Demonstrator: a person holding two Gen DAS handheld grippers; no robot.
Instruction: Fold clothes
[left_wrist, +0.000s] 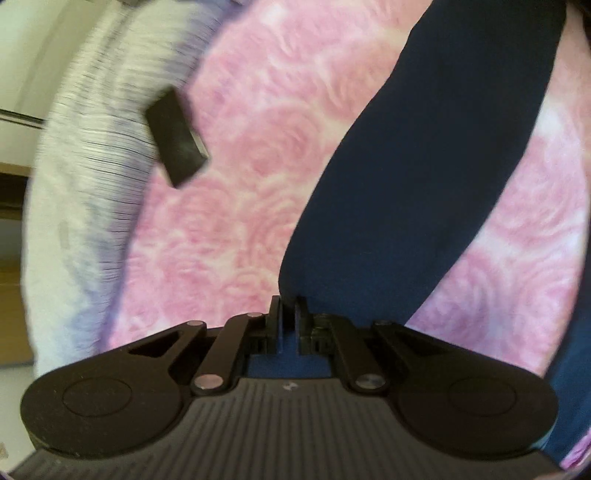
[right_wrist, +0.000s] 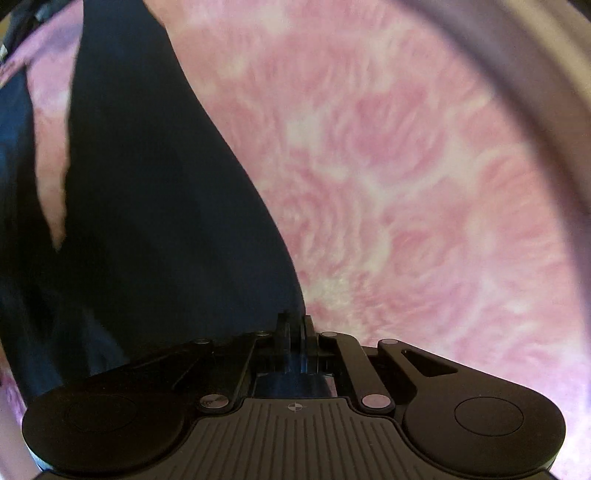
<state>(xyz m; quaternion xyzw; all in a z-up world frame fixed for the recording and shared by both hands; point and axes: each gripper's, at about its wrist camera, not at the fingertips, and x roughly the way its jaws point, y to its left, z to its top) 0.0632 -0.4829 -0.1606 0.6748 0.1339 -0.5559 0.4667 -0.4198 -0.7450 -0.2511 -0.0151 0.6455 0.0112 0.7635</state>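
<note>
While the navy garment (left_wrist: 424, 177) is spread over the pink rose-patterned blanket (left_wrist: 251, 155), an edge of it is clamped between the closed fingers of the left tool (left_wrist: 289, 317), as seen in the left wrist view. In the right wrist view, the same navy garment (right_wrist: 147, 206) is pinched by the right tool (right_wrist: 294, 332), whose fingers are drawn together on the cloth. From each tool the garment is stretched away across the blanket (right_wrist: 406, 166) in a long dark band. Beside the garment, on the blanket's edge, a small black block (left_wrist: 176, 138) is seen, next to a white striped fabric (left_wrist: 96, 155). Both views are blurred.
</note>
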